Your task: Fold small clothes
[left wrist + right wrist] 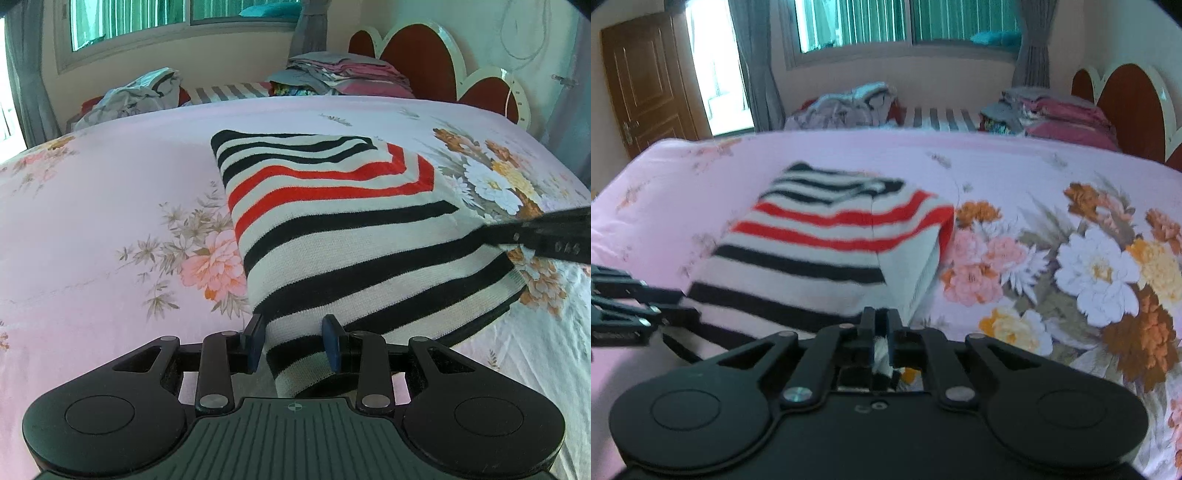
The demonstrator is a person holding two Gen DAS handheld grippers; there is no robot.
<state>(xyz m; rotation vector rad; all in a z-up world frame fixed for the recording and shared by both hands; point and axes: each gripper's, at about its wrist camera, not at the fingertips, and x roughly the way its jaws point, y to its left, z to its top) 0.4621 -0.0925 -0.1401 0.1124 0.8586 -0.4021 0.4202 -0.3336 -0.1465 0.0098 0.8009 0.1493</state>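
1. Nearest the left wrist camera, the left claw (293, 341) stands partly open, its blue pads (334, 345) on either side of the near corner of the striped garment (332, 229); the cloth runs between them, but whether the pads press on it cannot be told.
2. Nearest the right wrist camera, the right claw (881, 325) is almost closed, with a thin bunch of the striped garment (820, 251) pinched between its black fingers (867, 323).
3. That garment, a knit with black, white and red stripes, lies folded on the pink floral bed sheet (110, 184), roughly in the middle of the bed; its near edge is raised off the sheet at both claws.
4. In the left wrist view the right claw (491, 236) reaches in from the right edge and meets the garment's right side; in the right wrist view the left claw (685, 314) comes in from the left edge at the garment's near left corner.
5. At the far side of the bed lie a rumpled grey heap of clothes (129, 96) and a stack of folded clothes (343, 74) beside the red headboard (421, 62); a window (908, 26) with grey curtains (757, 62) fills the back wall, and a brown door (646, 81) stands at the left.
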